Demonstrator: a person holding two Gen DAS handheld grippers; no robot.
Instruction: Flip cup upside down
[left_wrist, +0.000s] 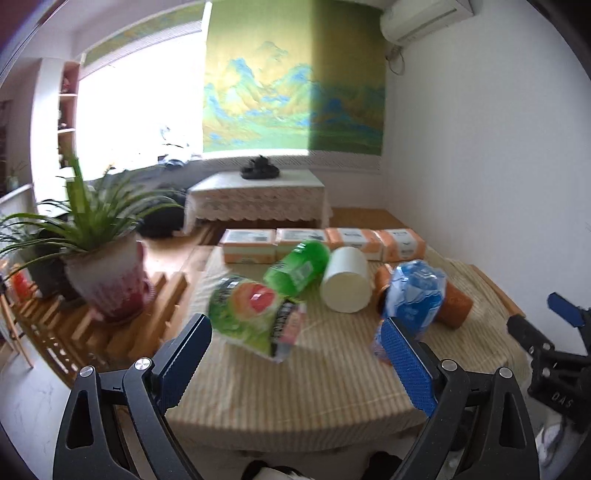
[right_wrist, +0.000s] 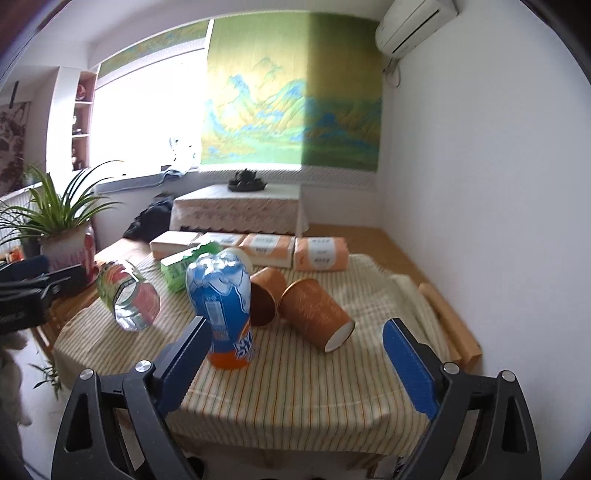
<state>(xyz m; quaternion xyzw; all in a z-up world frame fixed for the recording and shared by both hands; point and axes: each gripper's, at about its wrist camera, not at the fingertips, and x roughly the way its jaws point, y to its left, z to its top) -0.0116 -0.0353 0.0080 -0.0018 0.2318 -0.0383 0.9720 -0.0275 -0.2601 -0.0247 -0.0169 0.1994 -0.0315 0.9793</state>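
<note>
Two orange paper cups lie on their sides on the striped tablecloth (right_wrist: 295, 387): one (right_wrist: 314, 314) with its base toward me, one (right_wrist: 264, 299) with its mouth toward me. A white paper cup (left_wrist: 345, 278) lies on its side further back. In the left wrist view an orange cup (left_wrist: 456, 304) shows behind the blue bag. My left gripper (left_wrist: 295, 365) is open and empty, short of the table's near edge. My right gripper (right_wrist: 295, 365) is open and empty, in front of the orange cups. The right gripper also shows in the left wrist view (left_wrist: 543, 328).
A blue snack bag (right_wrist: 221, 295) stands left of the orange cups. A green-red bag (left_wrist: 251, 314) and a green pack (left_wrist: 299, 267) lie at the left. Tissue packs (right_wrist: 321, 254) line the table's far edge. A potted plant (left_wrist: 107, 273) stands on slats at left.
</note>
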